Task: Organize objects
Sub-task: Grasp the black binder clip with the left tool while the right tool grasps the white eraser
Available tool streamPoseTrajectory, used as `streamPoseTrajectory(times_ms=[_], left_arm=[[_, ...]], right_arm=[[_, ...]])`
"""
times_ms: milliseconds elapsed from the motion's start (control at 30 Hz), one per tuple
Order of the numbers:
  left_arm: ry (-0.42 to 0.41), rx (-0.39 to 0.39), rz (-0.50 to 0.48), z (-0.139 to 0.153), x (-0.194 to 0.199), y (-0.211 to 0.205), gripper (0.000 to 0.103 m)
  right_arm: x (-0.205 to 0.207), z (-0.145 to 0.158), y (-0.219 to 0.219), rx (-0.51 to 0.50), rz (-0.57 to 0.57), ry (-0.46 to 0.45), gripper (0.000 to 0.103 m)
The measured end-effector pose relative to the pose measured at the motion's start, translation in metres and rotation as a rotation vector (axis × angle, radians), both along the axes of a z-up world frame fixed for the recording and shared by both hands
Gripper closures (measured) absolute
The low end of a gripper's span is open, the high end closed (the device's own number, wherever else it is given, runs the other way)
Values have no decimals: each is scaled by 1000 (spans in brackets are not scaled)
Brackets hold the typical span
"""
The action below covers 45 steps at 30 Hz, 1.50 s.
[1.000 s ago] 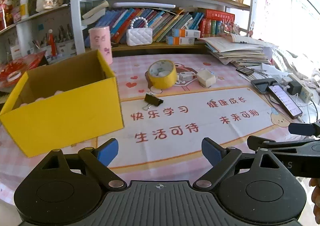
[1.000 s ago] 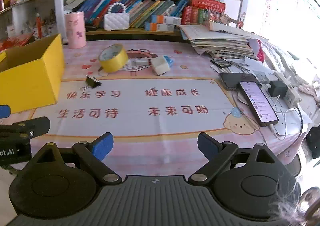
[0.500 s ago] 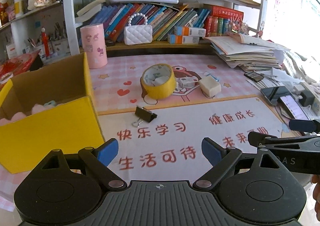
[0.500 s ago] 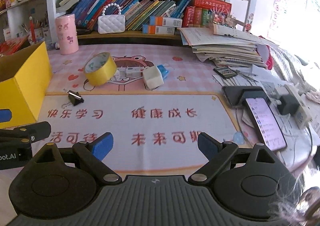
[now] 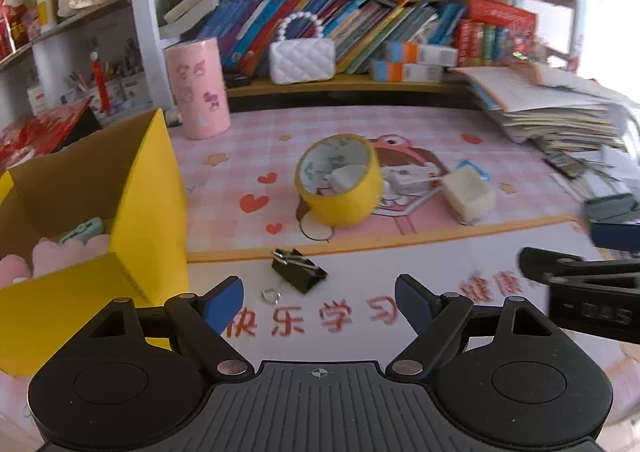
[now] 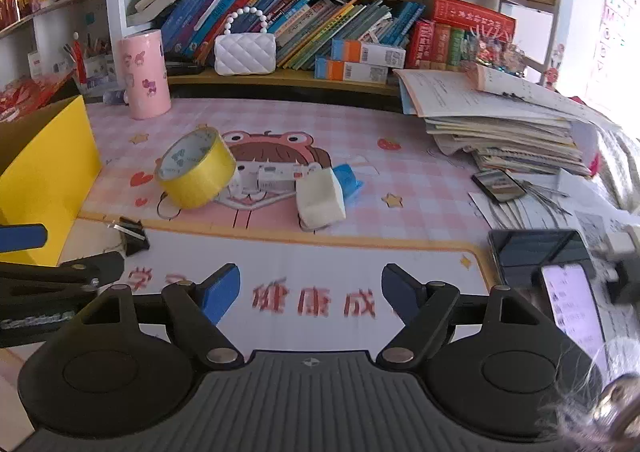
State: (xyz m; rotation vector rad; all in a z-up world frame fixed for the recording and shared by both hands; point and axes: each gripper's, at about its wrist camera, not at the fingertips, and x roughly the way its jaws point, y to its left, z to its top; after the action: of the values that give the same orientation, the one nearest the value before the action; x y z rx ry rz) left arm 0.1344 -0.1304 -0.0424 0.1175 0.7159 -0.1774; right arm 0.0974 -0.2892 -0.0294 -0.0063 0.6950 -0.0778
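Observation:
A black binder clip (image 5: 298, 269) lies on the mat just ahead of my open, empty left gripper (image 5: 319, 302); it also shows in the right wrist view (image 6: 132, 236). A yellow tape roll (image 5: 338, 179) (image 6: 196, 168) leans behind it, with a small white box (image 5: 410, 179) (image 6: 278, 176) and a white eraser block (image 5: 467, 192) (image 6: 320, 199) to its right. An open yellow cardboard box (image 5: 132, 207) (image 6: 44, 175) stands at the left, holding pink and teal items. My right gripper (image 6: 311, 294) is open and empty, short of the eraser block.
A pink cylinder (image 5: 198, 87) and a white quilted purse (image 5: 302, 60) stand by the bookshelf at the back. A paper stack (image 6: 500, 123) lies at the right. Phones (image 6: 572, 296) and a charger lie at the right edge. The right gripper's fingers (image 5: 580, 276) reach in from the right.
Both grippers have moved forward toward the objects; the binder clip, tape roll and eraser block now look closer. Both stay open.

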Motion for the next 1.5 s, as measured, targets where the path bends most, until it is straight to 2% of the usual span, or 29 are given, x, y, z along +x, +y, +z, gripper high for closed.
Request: streamPoseTrajectory(times_ms=[233, 467, 600, 667, 733, 833, 867, 1067, 1267, 1367, 1433, 1500], left_arm=[[14, 11, 65, -24, 39, -2, 29], [40, 33, 13, -40, 57, -3, 31], [76, 40, 2, -49, 68, -6, 43], [67, 24, 7, -49, 69, -6, 47], [71, -4, -7, -49, 70, -6, 67], [83, 6, -19, -46, 68, -11, 72], [85, 1, -24, -45, 66, -11, 78], [67, -39, -31, -25, 51, -8, 78], [63, -127, -3, -2, 34, 3, 78], [71, -158, 13, 4, 25, 10, 78], [72, -161, 20, 6, 18, 14, 78], [76, -172, 32, 7, 13, 18, 78]], right_arm=[[25, -6, -15, 4, 35, 11, 26], [37, -13, -30, 22, 40, 32, 26], [42, -17, -37, 38, 31, 48, 26], [44, -19, -39, 38, 32, 52, 26], [44, -20, -40, 41, 35, 54, 26], [47, -22, -42, 40, 38, 58, 26], [49, -23, -43, 41, 40, 58, 26], [69, -25, -40, 40, 69, 41, 26], [105, -36, -30, -5, 121, 29, 26], [125, -43, -24, -40, 141, 37, 34], [135, -48, -21, -63, 146, 52, 43], [143, -55, -19, -86, 149, 67, 49]])
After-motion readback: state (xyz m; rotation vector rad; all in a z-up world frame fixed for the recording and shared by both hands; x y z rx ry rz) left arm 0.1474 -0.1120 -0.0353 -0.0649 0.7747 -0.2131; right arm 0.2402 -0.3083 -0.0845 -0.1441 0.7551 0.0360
